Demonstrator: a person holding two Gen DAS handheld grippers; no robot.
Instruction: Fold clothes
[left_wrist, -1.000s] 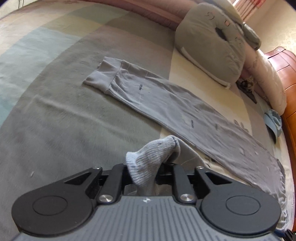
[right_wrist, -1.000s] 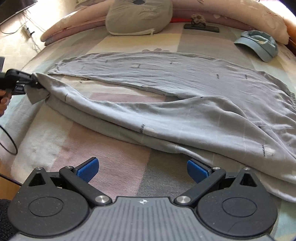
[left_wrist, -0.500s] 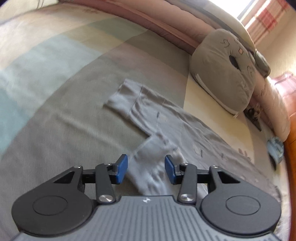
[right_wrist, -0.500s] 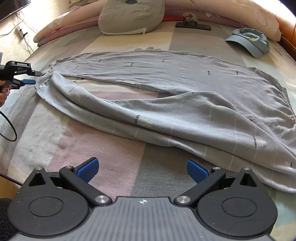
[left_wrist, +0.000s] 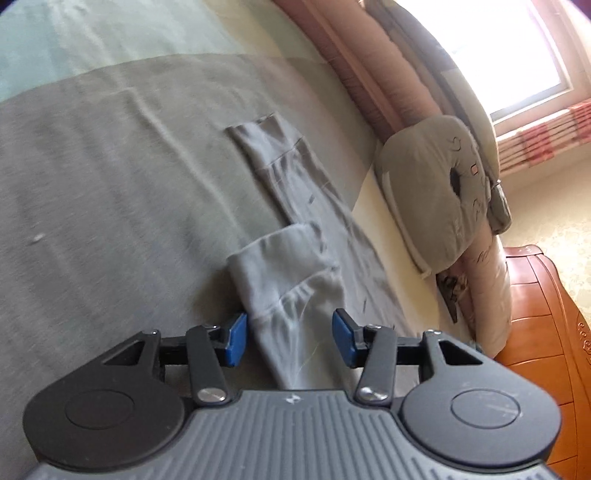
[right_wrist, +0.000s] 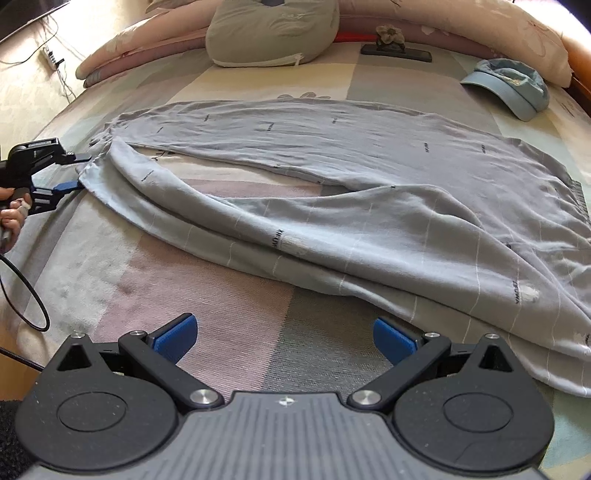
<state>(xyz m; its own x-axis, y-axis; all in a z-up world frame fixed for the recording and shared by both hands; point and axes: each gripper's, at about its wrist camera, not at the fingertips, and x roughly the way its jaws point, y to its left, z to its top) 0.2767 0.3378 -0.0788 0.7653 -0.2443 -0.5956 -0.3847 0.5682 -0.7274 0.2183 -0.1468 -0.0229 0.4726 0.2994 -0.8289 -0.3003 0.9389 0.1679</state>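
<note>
Grey long trousers (right_wrist: 332, 206) lie spread across the bed with both legs running left and the waist at the right. The near leg is bunched in long folds. Its cuff (left_wrist: 280, 266) rests on the bedspread between the fingers of my left gripper (left_wrist: 290, 339), which is open and not gripping it. The far leg's cuff (left_wrist: 269, 147) lies flat beyond. In the right wrist view the left gripper (right_wrist: 75, 171) sits at the leg ends, held by a hand (right_wrist: 11, 218). My right gripper (right_wrist: 284, 338) hangs open over bare bedspread, short of the near leg.
A grey cushion (right_wrist: 273, 29) and a rolled pink quilt (right_wrist: 443, 22) line the far side. A blue cap (right_wrist: 513, 88) and a dark flat object (right_wrist: 395, 51) lie behind the trousers. A wooden bed frame (left_wrist: 535, 314) is at the right; a black cable (right_wrist: 26, 280) loops at the left.
My left gripper has opened and let go of the near leg's cuff, which now lies on the bed. That gripper has also swung to a new angle. The right gripper has barely moved.
</note>
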